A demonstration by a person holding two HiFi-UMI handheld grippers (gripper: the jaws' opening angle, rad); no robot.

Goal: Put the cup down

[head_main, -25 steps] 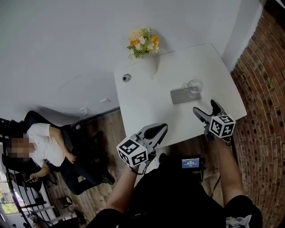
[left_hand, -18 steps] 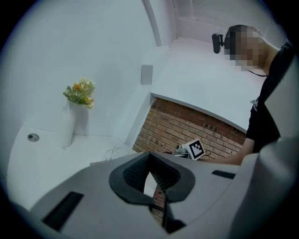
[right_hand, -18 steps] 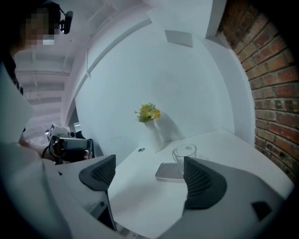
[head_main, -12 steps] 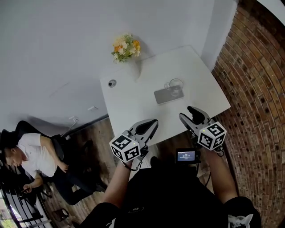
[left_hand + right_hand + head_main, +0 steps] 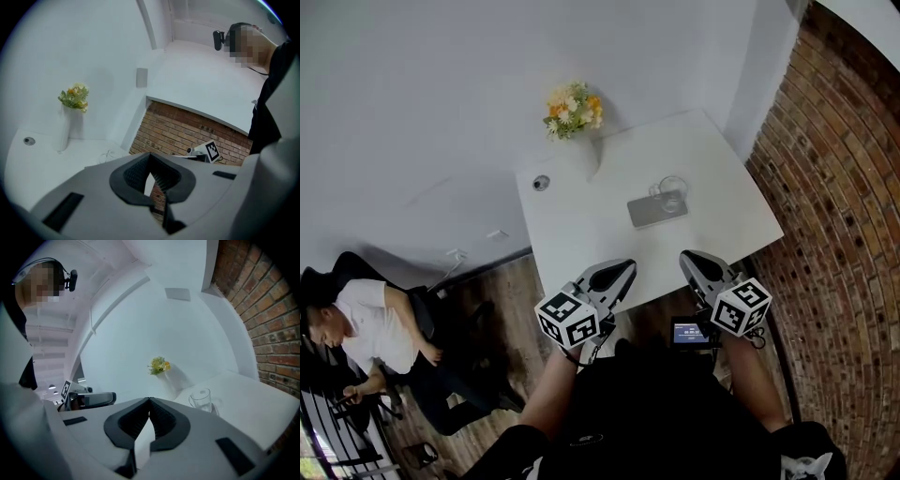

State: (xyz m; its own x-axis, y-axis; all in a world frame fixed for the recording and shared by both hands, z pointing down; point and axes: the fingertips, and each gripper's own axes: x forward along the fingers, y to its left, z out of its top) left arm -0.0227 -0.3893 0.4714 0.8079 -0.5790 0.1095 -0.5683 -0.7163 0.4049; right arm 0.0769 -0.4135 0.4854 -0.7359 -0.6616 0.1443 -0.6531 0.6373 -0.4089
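Note:
A clear glass cup [image 5: 672, 190] stands upright on a grey mat [image 5: 649, 213] on the white table [image 5: 581, 234], with nothing holding it. In the right gripper view the cup [image 5: 201, 399] is ahead and to the right, well beyond the jaws. My right gripper [image 5: 694, 261] hovers at the table's near edge, its jaws shut with nothing between them. My left gripper [image 5: 619, 272] hangs beside it over the near edge, also shut and empty. The left gripper [image 5: 150, 157] points toward the table's right end and the brick wall.
A white vase of yellow and orange flowers [image 5: 573, 108] stands at the table's far edge, with a small round fitting [image 5: 541, 183] to its left. A brick wall [image 5: 825, 187] runs along the right. A person [image 5: 366, 319] sits at the lower left. A small screen [image 5: 688, 332] hangs at my waist.
The right gripper's jaws have gone from wide open to shut. Both grippers have drawn back from the cup toward the table's near edge.

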